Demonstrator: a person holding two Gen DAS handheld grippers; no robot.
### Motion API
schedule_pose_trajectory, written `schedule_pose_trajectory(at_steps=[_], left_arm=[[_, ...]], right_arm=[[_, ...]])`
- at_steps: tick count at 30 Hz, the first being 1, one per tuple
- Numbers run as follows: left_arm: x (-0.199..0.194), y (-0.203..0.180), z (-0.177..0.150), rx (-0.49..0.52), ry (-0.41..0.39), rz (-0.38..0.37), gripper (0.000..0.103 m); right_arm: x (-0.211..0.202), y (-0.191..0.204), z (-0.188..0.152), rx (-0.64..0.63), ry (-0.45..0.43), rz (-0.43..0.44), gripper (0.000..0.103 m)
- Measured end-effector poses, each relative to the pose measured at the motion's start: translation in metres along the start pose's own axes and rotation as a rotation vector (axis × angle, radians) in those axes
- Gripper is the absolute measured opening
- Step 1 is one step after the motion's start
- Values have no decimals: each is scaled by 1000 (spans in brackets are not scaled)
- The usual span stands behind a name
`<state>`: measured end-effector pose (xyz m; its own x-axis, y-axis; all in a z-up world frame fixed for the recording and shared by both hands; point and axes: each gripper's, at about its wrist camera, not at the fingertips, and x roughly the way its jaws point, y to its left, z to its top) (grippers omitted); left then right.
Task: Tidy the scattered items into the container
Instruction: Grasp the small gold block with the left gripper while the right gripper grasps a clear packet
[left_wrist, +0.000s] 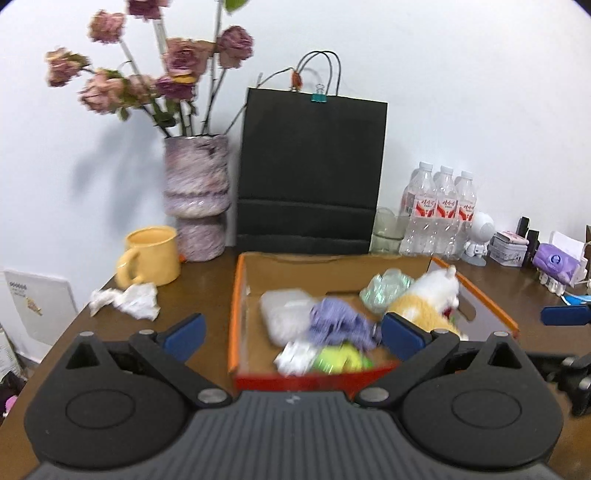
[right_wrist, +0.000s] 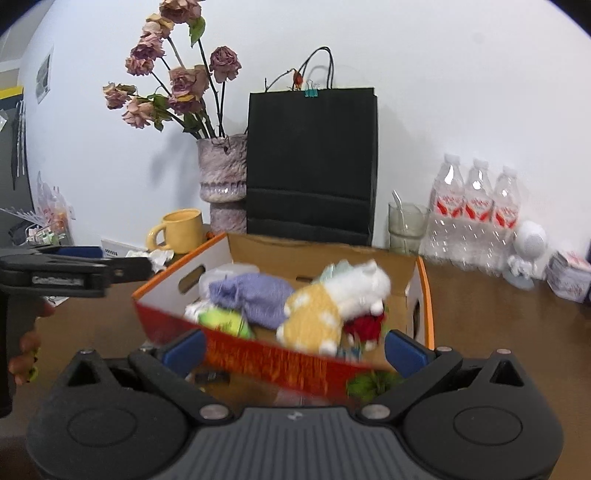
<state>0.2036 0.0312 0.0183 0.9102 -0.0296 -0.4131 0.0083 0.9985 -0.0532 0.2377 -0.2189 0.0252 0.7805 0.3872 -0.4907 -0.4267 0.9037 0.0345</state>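
An orange-rimmed cardboard box (left_wrist: 243, 295) sits on the brown table and also shows in the right wrist view (right_wrist: 424, 280). It holds a purple knit pouch (left_wrist: 338, 325), a white-and-yellow plush toy (left_wrist: 432, 295), a green ball (left_wrist: 340, 360), clear plastic packets (left_wrist: 284, 314) and a red item (right_wrist: 364, 326). My left gripper (left_wrist: 293, 338) is open and empty above the box's near wall. My right gripper (right_wrist: 295, 349) is open over the box's near wall. A crumpled white tissue (left_wrist: 127, 301) lies on the table left of the box.
A yellow mug (left_wrist: 149, 256), a purple vase with dried roses (left_wrist: 195, 195), a black paper bag (left_wrist: 310, 173), a glass (left_wrist: 388, 229), three water bottles (left_wrist: 439, 210) and small desk items (left_wrist: 509, 247) stand along the wall. A green object (right_wrist: 369, 384) lies before the box.
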Motion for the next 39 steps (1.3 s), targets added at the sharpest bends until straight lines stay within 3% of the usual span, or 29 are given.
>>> schedule_pose_trajectory(at_steps=[11, 20, 29, 34, 39], left_arm=[[-38, 18, -68, -45, 105, 3, 103], [-28, 7, -78, -12, 135, 2, 102], [-2, -26, -80, 69, 179, -79, 82], [17, -49, -78, 118, 209, -132, 61], [40, -66, -82, 162, 253, -125, 46]], right_arm=[[-20, -1, -63, 77, 101, -42, 103], [-15, 3, -74, 91, 127, -50, 103], [5, 8, -77, 66, 142, -71, 100], [12, 2, -79, 69, 156, -81, 96], [18, -5, -75, 48, 154, -81, 91]])
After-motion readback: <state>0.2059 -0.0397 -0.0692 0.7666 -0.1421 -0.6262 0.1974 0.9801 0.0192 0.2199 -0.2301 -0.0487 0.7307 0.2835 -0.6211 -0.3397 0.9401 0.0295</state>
